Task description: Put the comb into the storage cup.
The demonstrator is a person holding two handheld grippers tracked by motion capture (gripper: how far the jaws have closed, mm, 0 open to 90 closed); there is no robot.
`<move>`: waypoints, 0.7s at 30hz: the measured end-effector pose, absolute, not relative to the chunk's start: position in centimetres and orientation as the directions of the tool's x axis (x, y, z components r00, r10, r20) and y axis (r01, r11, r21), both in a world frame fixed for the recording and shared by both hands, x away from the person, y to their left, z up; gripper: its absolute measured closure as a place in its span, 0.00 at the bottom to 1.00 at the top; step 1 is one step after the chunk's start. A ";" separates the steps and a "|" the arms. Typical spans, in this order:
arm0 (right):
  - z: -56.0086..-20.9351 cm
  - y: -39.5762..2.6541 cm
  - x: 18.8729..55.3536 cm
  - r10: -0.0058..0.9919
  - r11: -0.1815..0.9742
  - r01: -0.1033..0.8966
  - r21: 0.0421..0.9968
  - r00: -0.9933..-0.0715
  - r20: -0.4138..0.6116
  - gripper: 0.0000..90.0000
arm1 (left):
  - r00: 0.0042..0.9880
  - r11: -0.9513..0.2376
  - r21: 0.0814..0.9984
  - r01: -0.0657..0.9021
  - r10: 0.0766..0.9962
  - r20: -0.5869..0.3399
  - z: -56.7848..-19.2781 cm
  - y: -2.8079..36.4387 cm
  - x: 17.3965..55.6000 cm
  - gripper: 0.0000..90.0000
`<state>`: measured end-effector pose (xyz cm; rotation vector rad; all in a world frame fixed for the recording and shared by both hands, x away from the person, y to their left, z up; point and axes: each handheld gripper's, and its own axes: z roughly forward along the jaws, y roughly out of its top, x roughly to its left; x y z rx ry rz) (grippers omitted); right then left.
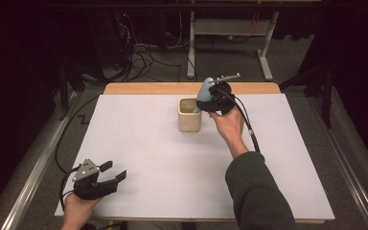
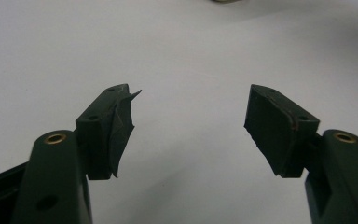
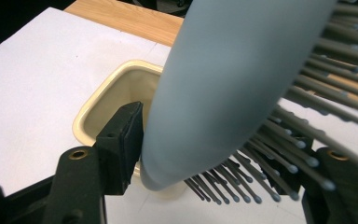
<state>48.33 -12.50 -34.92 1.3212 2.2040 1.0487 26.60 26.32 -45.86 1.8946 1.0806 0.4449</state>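
- I see a white table with a wooden strip along its far edge, and one cream square cup standing upright a little beyond centre.
- My right gripper hovers at the cup's two o'clock, tilted over its rim.
- It holds a pale blue hairbrush, bristles against one jaw and smooth back against the other; the brush's end hangs over the cup's opening.
- My left gripper rests near the table's seven o'clock corner, jaws wide, nothing between them.
- To do this well, I judge I should centre the brush end over the opening, lower it upright, and only then loosen, so the cup does not tip.
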 end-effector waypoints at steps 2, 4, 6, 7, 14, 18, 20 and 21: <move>-34.9 -12.6 48.1 0.862 0.297 0.586 0.754 -0.504 0.052 0.42 | 0.557 -0.231 0.830 0.507 0.823 -0.111 -45.9 26.3 26.6 0.36; -34.9 -12.6 47.9 0.858 0.305 0.574 0.759 -0.511 0.042 0.41 | 0.556 -0.229 0.831 0.506 0.824 -0.112 -45.9 26.3 26.6 0.36; -34.8 -12.7 47.7 0.857 0.311 0.570 0.760 -0.514 0.036 0.41 | 0.556 -0.230 0.830 0.508 0.823 -0.112 -45.8 26.4 26.6 0.36; -34.8 -12.8 47.6 0.856 0.315 0.568 0.760 -0.516 0.031 0.41 | 0.556 -0.230 0.830 0.508 0.823 -0.113 -45.8 26.4 26.6 0.36; -34.6 -13.3 47.3 0.851 0.313 0.561 0.766 -0.525 0.036 0.40 | 0.556 -0.228 0.830 0.508 0.823 -0.114 -45.9 26.3 26.6 0.36; -34.7 -13.5 47.0 0.847 0.307 0.555 0.773 -0.530 0.044 0.40 | 0.555 -0.228 0.831 0.508 0.824 -0.114 -45.9 26.3 26.6 0.36; -34.7 -13.6 46.8 0.845 0.301 0.554 0.776 -0.532 0.052 0.40 | 0.554 -0.227 0.830 0.509 0.824 -0.114 -45.9 26.3 26.6 0.36; -34.7 -13.7 46.8 0.844 0.301 0.553 0.777 -0.534 0.054 0.40 | 0.554 -0.226 0.831 0.508 0.825 -0.114 -45.9 26.3 26.6 0.36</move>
